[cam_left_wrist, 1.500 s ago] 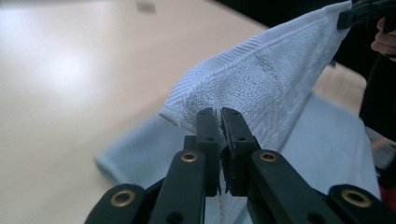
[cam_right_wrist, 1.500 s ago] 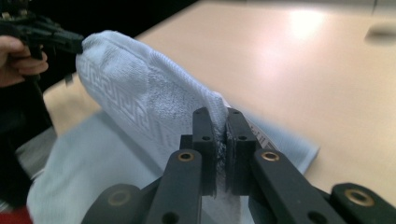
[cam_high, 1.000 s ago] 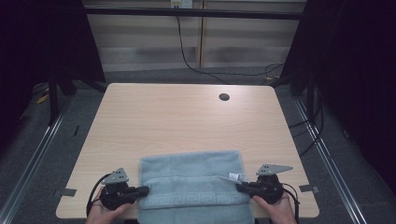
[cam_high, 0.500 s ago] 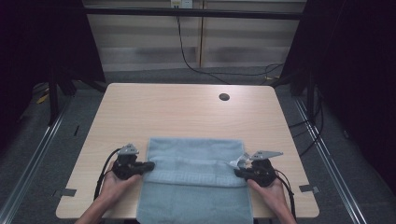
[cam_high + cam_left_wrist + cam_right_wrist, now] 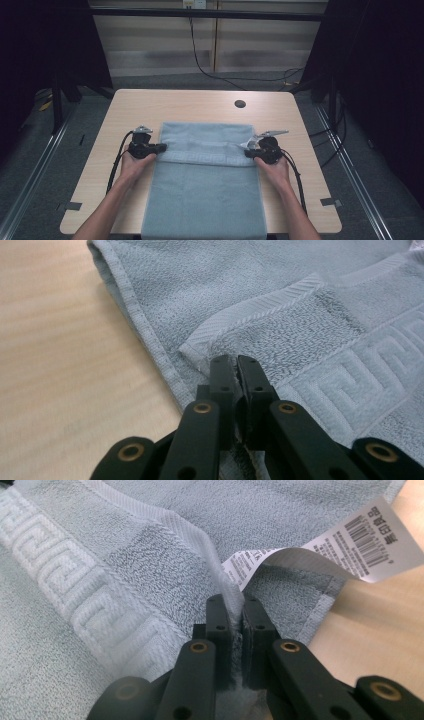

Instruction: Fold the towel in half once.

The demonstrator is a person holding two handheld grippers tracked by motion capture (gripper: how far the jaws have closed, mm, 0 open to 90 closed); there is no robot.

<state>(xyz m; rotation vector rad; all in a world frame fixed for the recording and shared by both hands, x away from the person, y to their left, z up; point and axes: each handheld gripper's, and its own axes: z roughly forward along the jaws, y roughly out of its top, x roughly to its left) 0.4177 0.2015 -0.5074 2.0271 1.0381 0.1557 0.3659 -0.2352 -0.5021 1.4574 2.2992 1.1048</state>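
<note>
A pale blue-grey towel (image 5: pixel 205 185) lies on a light wood-grain table (image 5: pixel 200 102), a woven Greek-key band running across it in the same pale tone, edged by a ribbed, herringbone-like hem. A white care label (image 5: pixel 350 542) printed with black text and a black barcode curls from one corner. The left gripper (image 5: pixel 235 362) and right gripper (image 5: pixel 232 602) are matte black, with brass-coloured rivets.

Both forearms extend forward, roughly parallel and well apart. Left hand-held gripper (image 5: pixel 161 147) points inward, jaws clamped shut. Right hand-held gripper (image 5: pixel 246 151) points inward towards it, jaws likewise clamped shut.
</note>
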